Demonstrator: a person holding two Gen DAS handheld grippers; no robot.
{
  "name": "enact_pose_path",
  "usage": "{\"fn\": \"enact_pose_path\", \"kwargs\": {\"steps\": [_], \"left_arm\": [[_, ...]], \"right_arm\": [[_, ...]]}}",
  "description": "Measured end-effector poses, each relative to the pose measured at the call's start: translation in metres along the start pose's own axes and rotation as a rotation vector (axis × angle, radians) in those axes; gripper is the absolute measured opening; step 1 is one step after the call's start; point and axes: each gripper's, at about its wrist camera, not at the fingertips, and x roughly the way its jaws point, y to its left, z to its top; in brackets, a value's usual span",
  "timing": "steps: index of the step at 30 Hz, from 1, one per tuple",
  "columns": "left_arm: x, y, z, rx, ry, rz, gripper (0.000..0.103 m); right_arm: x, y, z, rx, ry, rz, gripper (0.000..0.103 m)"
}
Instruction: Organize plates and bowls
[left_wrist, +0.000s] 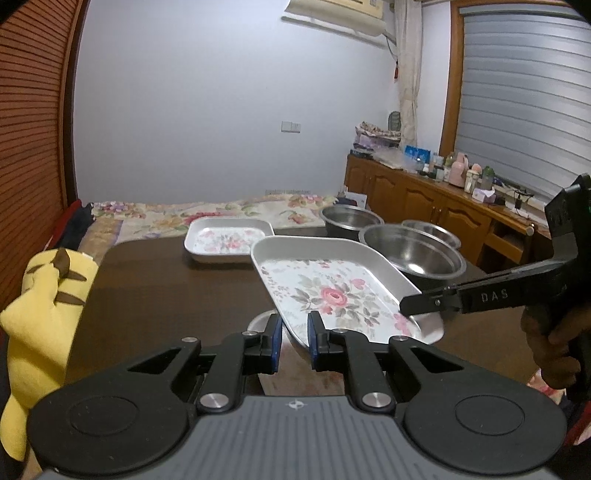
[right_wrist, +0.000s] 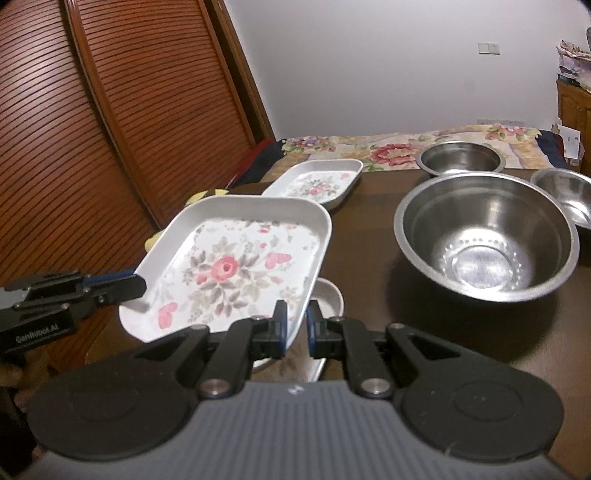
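Note:
A large square floral plate (left_wrist: 332, 291) (right_wrist: 229, 266) is held tilted above the dark table by both grippers. My left gripper (left_wrist: 294, 334) is shut on its near-left rim; it shows in the right wrist view (right_wrist: 125, 286) at the plate's left edge. My right gripper (right_wrist: 295, 325) is shut on the plate's near-right rim; it shows in the left wrist view (left_wrist: 424, 306). A smaller floral plate (left_wrist: 229, 238) (right_wrist: 317, 182) lies on the far side of the table. Another white plate (right_wrist: 328, 299) lies under the lifted one. Three steel bowls (left_wrist: 412, 253) (right_wrist: 484, 236) stand at the right.
The dark table (left_wrist: 166, 280) has a bed with a floral cover (left_wrist: 207, 214) behind it. A yellow plush toy (left_wrist: 40, 314) sits at the table's left edge. A slatted wooden door (right_wrist: 92, 129) is at the left, a cluttered wooden cabinet (left_wrist: 443, 195) at the right.

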Motion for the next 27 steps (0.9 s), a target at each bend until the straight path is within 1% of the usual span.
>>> {"fn": "enact_pose_path", "kwargs": {"steps": [7,14,19,27], "left_arm": [[0.007,0.001,-0.014,-0.009,0.036,0.010,0.016],[0.011,-0.002,-0.025,-0.003,0.054,0.019,0.016],[0.017,-0.003,-0.028,0.014,0.068,0.052,0.016],[0.023,-0.004,-0.033,0.023,0.083,0.067,0.015]], "right_arm": [[0.003,-0.002,-0.013,0.009,0.010,-0.010,0.013],[0.003,-0.004,-0.024,0.029,0.023,-0.016,0.013],[0.004,-0.002,-0.027,0.025,0.017,-0.025,0.013],[0.005,0.003,-0.034,0.005,0.005,-0.041,0.014]]}}
